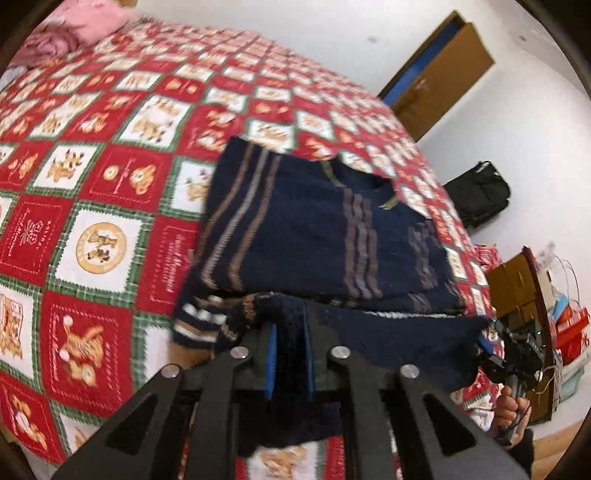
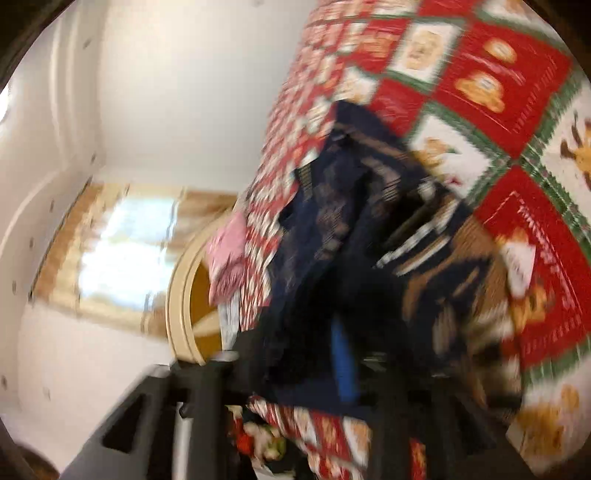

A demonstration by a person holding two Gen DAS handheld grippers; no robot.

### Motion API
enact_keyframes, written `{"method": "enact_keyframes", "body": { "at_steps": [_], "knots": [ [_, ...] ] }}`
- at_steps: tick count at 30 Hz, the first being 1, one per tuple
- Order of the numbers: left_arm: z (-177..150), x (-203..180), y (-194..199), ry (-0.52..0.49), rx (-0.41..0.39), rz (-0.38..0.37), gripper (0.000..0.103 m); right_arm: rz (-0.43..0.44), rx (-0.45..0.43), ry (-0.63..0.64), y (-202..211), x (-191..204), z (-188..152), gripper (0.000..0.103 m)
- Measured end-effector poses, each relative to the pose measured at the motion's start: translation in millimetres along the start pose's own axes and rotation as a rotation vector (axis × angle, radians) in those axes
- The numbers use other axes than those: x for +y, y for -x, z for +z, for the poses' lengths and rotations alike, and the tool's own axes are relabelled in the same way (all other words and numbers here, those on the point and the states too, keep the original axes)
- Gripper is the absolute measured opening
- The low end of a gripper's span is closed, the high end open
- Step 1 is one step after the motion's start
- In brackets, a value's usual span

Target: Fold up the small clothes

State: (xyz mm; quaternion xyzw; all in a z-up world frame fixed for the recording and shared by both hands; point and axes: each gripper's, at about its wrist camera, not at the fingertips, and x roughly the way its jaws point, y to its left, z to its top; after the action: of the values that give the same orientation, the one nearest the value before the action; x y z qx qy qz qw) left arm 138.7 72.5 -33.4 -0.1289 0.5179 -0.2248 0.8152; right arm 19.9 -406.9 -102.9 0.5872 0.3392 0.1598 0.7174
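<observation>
A navy knit sweater (image 1: 317,229) with tan and grey stripes lies partly folded on the red, white and green quilt (image 1: 110,177) of a bed. My left gripper (image 1: 290,325) is shut on a thick fold at the sweater's near edge, with dark knit bunched between its blue pads (image 1: 271,354). At the sweater's right corner a hand (image 1: 511,410) holds my right gripper (image 1: 506,354). The right wrist view is badly blurred. There the sweater (image 2: 332,221) hangs across my right gripper (image 2: 295,350). One blue pad (image 2: 343,365) shows against the fabric, and I cannot make out a grip.
Pink clothes (image 1: 85,26) lie at the bed's far corner. A brown box (image 1: 439,77) leans on the white wall, and a black bag (image 1: 476,192) sits on the floor. Boxes and bags (image 1: 565,321) crowd the right side. A curtained window (image 2: 125,251) is beyond the bed.
</observation>
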Motion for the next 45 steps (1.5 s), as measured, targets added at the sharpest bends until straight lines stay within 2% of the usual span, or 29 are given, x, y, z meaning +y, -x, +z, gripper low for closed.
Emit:
{"method": "enact_keyframes", "body": {
  "at_steps": [1,4,7,9,10,11,13,15,17,20,21,23,24,26,28,30,34,36,38,41,42,44,45],
  "knots": [
    [3,4,-4,0.008,0.025,-0.004,0.018,0.011,-0.018,-0.011,-3,-3,-1,0.085],
    [5,17,-8,0.043,0.065,-0.048,0.019,0.061,-0.029,-0.001,1,-1,-1,0.085],
    [3,19,0,0.04,0.056,-0.105,0.025,0.021,-0.028,0.073,14,10,-1,0.085],
    [4,20,11,0.019,0.011,-0.117,0.044,-0.012,-0.027,0.119,19,18,-11,0.085],
    [5,19,20,-0.002,-0.031,-0.106,0.057,-0.029,-0.026,0.141,23,19,-16,0.085],
    [6,19,27,-0.018,-0.062,-0.098,0.06,-0.046,-0.027,0.166,25,23,-21,0.085],
    [12,21,41,-0.048,-0.122,-0.079,0.06,-0.075,-0.028,0.208,25,24,-31,0.085],
    [16,21,51,-0.102,-0.184,0.014,0.06,-0.117,-0.043,0.269,27,30,-42,0.085],
    [13,16,50,-0.196,-0.209,0.116,0.06,-0.147,-0.063,0.318,29,34,-50,0.085],
    [-16,-9,41,-0.483,-0.211,0.185,0.06,-0.162,-0.09,0.337,32,35,-54,0.085],
    [-35,-24,36,-0.635,-0.231,0.226,0.06,-0.155,-0.095,0.327,33,34,-54,0.085],
    [-60,-42,29,-0.858,-0.264,0.291,0.061,-0.138,-0.092,0.301,31,30,-53,0.085],
    [-76,-52,21,-1.0,-0.277,0.322,0.061,-0.136,-0.086,0.288,30,28,-52,0.085],
    [-87,-61,11,-1.145,-0.261,0.331,0.063,-0.139,-0.081,0.261,29,24,-52,0.085],
    [-88,-66,-1,-1.242,-0.195,0.296,0.063,-0.133,-0.079,0.247,28,22,-55,0.085],
    [-81,-67,-9,-1.282,-0.148,0.284,0.063,-0.13,-0.079,0.243,30,21,-58,0.085],
    [-71,-65,-35,-1.353,-0.063,0.307,0.063,-0.146,-0.101,0.251,36,22,-59,0.085],
    [-75,-68,-44,-1.429,-0.053,0.315,0.063,-0.171,-0.125,0.259,43,26,-53,0.085],
    [-80,-75,-53,-1.48,-0.056,0.316,0.063,-0.21,-0.152,0.298,47,34,-47,0.085],
    [-75,-81,-57,-1.444,-0.056,0.278,0.06,-0.322,-0.152,0.435,42,54,-37,0.085],
    [-71,-81,-58,-1.405,-0.047,0.256,0.058,-0.376,-0.142,0.485,36,60,-34,0.085],
    [-61,-80,-60,-1.307,-0.013,0.203,0.031,-0.458,-0.128,0.574,22,68,-29,0.085],
    [-57,-78,-60,-1.248,0.0,0.177,0.028,-0.48,-0.118,0.612,15,70,-27,0.085]
  ]
}}
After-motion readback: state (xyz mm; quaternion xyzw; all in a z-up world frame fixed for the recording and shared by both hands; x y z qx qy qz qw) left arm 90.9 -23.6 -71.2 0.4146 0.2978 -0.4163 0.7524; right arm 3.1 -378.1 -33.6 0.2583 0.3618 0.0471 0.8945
